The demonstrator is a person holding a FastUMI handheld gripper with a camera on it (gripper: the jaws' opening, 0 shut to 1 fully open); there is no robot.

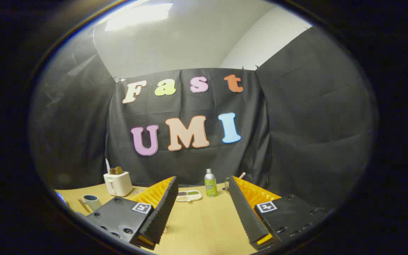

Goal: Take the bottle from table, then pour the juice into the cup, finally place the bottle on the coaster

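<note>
Gripper view: bottle (210,182) upright near the table's (204,223) far edge, beyond the fingertips and framed in their gap, likely lined up for a straight reach. Gripper (202,186) fingers spread wide, holding nothing. Small tray (188,196) just beside the bottle; cup (91,202) and toaster (118,183) toward the far left corner.

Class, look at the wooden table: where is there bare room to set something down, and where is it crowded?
Bare wood lies between the open gripper's fingers, running up to the green-labelled metal bottle and the flat white tray beside it. The far left is crowded: a white toaster and a grey-blue cup stand close together.
</note>
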